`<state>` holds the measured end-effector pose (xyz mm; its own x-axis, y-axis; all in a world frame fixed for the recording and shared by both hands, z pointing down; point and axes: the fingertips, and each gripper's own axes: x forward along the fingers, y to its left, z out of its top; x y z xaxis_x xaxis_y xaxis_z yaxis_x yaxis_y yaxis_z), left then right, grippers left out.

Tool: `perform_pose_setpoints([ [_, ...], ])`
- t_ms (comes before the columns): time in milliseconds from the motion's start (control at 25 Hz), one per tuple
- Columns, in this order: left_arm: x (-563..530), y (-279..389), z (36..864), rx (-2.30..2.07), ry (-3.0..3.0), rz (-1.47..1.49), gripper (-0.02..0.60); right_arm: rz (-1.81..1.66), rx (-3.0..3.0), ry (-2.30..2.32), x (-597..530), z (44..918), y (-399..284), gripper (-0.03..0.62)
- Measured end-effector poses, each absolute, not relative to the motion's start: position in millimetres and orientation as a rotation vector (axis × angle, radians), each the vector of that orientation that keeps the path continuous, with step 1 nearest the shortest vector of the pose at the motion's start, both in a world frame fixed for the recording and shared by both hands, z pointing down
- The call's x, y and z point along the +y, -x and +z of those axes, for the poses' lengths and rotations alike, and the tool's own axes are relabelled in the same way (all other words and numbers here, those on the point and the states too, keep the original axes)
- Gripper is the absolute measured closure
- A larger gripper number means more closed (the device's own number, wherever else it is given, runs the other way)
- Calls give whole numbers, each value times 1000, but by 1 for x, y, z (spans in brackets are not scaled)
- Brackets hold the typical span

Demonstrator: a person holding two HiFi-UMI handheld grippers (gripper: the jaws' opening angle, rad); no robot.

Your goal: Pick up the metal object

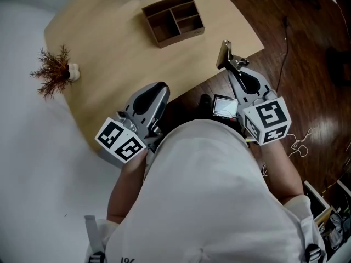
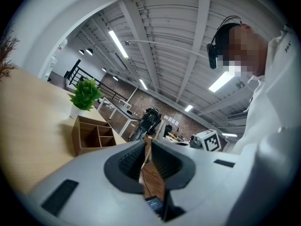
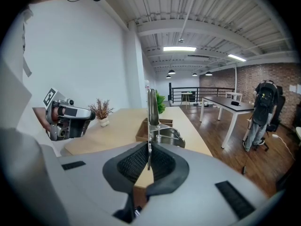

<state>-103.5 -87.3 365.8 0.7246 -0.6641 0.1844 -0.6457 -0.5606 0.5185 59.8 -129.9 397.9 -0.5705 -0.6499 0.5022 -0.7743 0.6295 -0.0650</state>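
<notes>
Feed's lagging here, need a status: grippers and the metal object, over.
Right gripper shut on metal object, held upright by table edge. Left gripper shut, empty. Tray well clear, nothing in the way.

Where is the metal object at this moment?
The metal object is clamped upright in the right gripper. In the head view it shows at the right, by the near edge of the table, just short of the wooden organizer.
</notes>
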Motion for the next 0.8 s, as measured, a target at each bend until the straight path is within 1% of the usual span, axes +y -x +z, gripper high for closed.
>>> perform_pose_setpoints([
  [800, -88, 106, 366, -1003, -2356, -46, 562, 375, -2419, -1122, -138, 396, -60, 589],
])
